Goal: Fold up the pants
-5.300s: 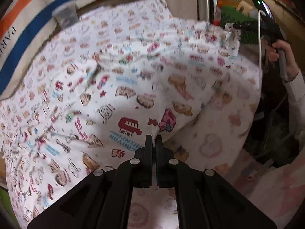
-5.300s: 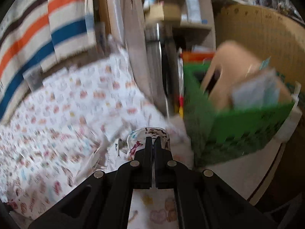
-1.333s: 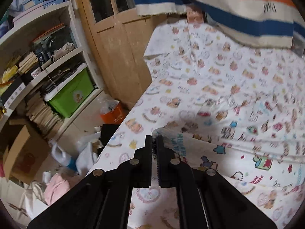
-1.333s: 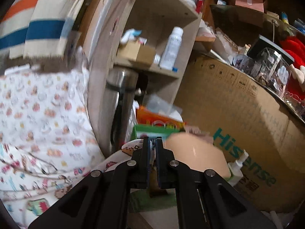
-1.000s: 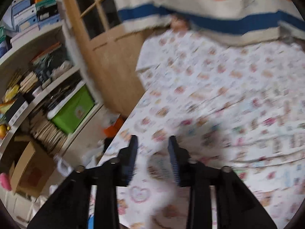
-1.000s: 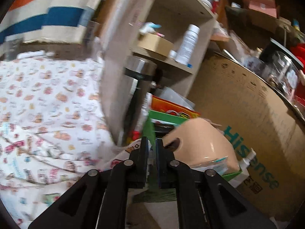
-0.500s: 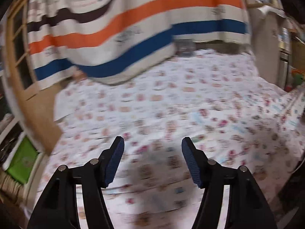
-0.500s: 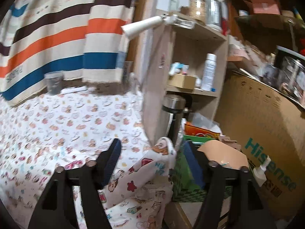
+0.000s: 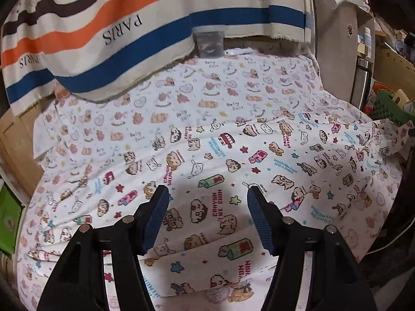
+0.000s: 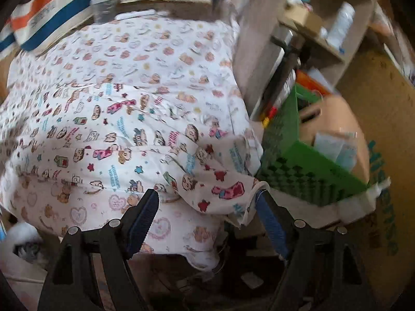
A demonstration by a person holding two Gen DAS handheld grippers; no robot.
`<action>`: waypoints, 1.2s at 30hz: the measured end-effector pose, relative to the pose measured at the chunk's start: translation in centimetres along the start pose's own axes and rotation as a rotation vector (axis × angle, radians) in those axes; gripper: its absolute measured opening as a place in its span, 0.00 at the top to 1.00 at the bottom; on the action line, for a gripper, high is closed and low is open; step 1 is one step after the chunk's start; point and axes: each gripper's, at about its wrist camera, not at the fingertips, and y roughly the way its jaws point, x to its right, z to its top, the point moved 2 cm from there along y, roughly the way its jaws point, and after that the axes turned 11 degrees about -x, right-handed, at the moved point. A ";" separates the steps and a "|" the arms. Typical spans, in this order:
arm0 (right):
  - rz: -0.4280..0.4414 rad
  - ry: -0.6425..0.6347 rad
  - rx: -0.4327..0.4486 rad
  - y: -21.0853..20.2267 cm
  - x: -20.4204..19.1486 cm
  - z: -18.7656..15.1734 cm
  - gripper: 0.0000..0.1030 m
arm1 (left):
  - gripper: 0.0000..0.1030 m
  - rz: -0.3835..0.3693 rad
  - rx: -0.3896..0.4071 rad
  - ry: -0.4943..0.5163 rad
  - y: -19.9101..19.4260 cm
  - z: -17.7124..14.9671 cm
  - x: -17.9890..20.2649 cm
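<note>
The pants [image 9: 233,160], white with small cartoon prints, lie spread flat across the bed. My left gripper [image 9: 207,202] hovers over their near edge, open, with nothing between its blue pads. In the right wrist view the pants [image 10: 155,160] reach to the bed's right side, and one corner [image 10: 223,189] droops over the edge. My right gripper [image 10: 207,198] stands open just below that corner. The cloth's hem hangs close to the right finger [image 10: 269,220], and the pads do not press on it.
A pink bear-print sheet [image 9: 181,96] covers the bed under the pants. A striped PARIS cloth [image 9: 129,26] hangs behind, with a clear plastic cup [image 9: 208,44] below it. To the right stand a green crate [image 10: 311,171], a cardboard box [image 10: 376,103], shelves and a metal flask [image 10: 282,46].
Both grippers were shut on the pants' cloth and have opened and let go. The left one swung round to face across the bed. The right one tipped down towards the hanging corner.
</note>
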 end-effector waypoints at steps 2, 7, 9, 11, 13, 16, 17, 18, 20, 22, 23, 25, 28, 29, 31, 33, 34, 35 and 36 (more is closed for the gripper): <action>0.013 -0.005 0.045 -1.1 -0.4 1.1 0.24 | 0.40 0.007 0.006 -0.007 0.2 0.2 0.2; 0.089 0.016 0.149 -2.0 -0.1 5.6 0.24 | 0.40 0.001 0.039 0.005 -0.4 0.3 0.8; 0.092 0.017 0.146 -0.7 -0.3 7.6 0.24 | 0.40 0.015 0.035 0.009 -0.2 0.3 0.9; 0.093 0.026 0.094 2.1 0.0 9.5 0.30 | 0.40 0.017 0.027 0.010 0.0 0.3 1.0; 0.092 0.043 0.016 5.6 0.5 10.9 0.44 | 0.40 0.011 0.020 0.010 0.1 0.3 0.9; 0.106 0.107 -0.117 11.4 1.9 12.4 0.55 | 0.40 0.014 0.012 0.016 0.3 0.2 0.9; 0.110 0.131 -0.148 13.0 2.3 12.6 0.56 | 0.40 0.018 0.006 0.019 0.5 0.2 0.9; 0.120 0.149 -0.169 14.4 2.6 12.8 0.58 | 0.40 0.020 0.001 0.020 0.7 0.2 1.0; 0.168 0.151 -0.205 16.8 2.7 13.2 0.74 | 0.40 0.021 -0.010 0.022 1.0 0.4 1.1; 0.201 0.156 -0.205 17.6 2.6 13.4 0.98 | 0.40 0.021 -0.017 0.023 1.4 0.5 1.2; 0.196 0.168 -0.164 17.4 2.8 13.8 0.98 | 0.40 0.023 -0.017 0.023 1.4 0.6 1.3; 0.132 0.195 -0.058 15.9 3.4 14.9 0.98 | 0.40 0.029 -0.014 0.026 1.5 0.9 1.5; 0.070 0.238 0.139 12.1 5.1 17.3 0.98 | 0.40 0.035 -0.010 0.030 1.6 1.5 1.9; 0.081 0.242 0.162 11.6 5.4 17.9 0.98 | 0.40 0.032 -0.007 0.031 1.6 1.7 2.1; 0.069 0.248 0.187 10.7 6.0 19.5 0.98 | 0.40 0.024 0.000 0.036 1.5 2.0 2.5; -0.022 0.228 0.200 11.2 5.8 20.7 0.98 | 0.40 0.024 0.011 0.044 1.4 2.2 3.0; -0.056 0.212 0.179 12.2 5.6 21.2 0.98 | 0.40 0.027 0.016 0.049 1.4 2.2 3.3; -0.069 0.200 0.151 13.2 5.6 21.6 0.98 | 0.40 0.031 0.020 0.054 1.4 2.2 3.5; -0.085 0.188 0.089 15.4 5.4 21.8 0.98 | 0.40 0.033 0.023 0.059 1.5 2.3 3.8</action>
